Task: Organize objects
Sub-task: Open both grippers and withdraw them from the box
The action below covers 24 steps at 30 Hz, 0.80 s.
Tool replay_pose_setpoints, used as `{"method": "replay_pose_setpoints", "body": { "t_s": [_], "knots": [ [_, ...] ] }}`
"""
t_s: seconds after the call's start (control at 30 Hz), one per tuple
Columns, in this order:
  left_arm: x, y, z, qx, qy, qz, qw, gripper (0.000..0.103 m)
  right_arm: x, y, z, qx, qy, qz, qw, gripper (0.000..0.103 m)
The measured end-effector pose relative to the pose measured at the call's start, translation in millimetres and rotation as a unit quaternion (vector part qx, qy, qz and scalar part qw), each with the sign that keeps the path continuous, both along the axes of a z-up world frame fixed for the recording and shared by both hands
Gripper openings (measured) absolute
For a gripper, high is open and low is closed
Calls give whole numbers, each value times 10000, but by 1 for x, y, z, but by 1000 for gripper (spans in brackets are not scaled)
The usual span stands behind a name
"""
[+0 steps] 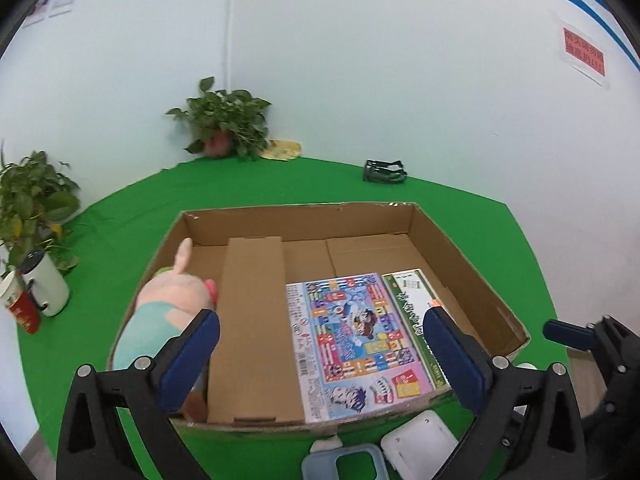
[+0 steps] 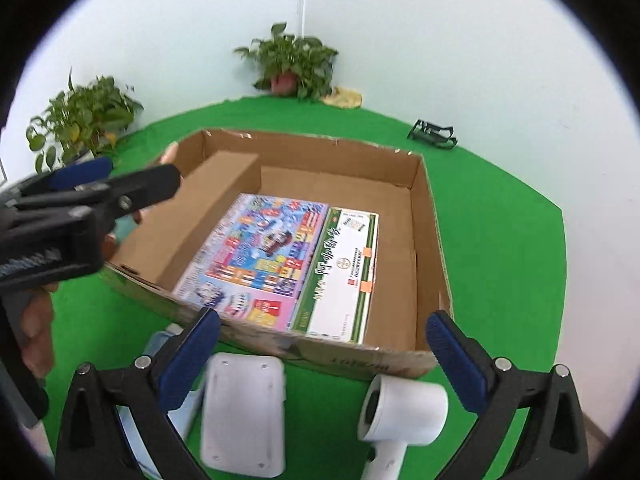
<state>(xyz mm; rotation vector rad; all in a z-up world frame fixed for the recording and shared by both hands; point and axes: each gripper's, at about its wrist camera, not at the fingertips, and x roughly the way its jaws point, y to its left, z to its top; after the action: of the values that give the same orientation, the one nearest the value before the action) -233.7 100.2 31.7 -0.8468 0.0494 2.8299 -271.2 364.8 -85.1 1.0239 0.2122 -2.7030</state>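
A shallow cardboard box (image 2: 424,216) sits on a green table (image 2: 500,240), packed side by side to save room: a plush toy (image 1: 160,312) at nine o'clock, a plain brown carton (image 1: 252,328) beside it, then a colourful game box (image 2: 260,260) and a green-and-white box (image 2: 344,272). The left gripper (image 1: 320,356) and right gripper (image 2: 320,356) hover above with jaws released wide, holding nothing. Still outside, at six o'clock near the box's front wall, lie a white hair dryer (image 2: 400,412), a white rectangular device (image 2: 240,408) and a pale blue container (image 1: 340,460), probably next.
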Motion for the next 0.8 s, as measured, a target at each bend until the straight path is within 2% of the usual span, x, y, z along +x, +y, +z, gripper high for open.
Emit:
{"method": "replay_pose_setpoints", "body": {
  "t_s": [0.1,0.4,0.53,0.8],
  "knots": [
    [17,-7,0,-49,17,238,9997,102,15,-4,7,-256,194,58,9995,102],
    [51,-15,-1,-277,6,315,9991,102,31,-22,13,-194,446,59,9988,102],
    [61,-12,1,-521,106,425,9977,102,41,-24,14,-166,542,96,9983,102],
    [76,-6,3,-411,70,241,9988,102,53,-11,16,-292,569,-51,9979,102]
  ]
}}
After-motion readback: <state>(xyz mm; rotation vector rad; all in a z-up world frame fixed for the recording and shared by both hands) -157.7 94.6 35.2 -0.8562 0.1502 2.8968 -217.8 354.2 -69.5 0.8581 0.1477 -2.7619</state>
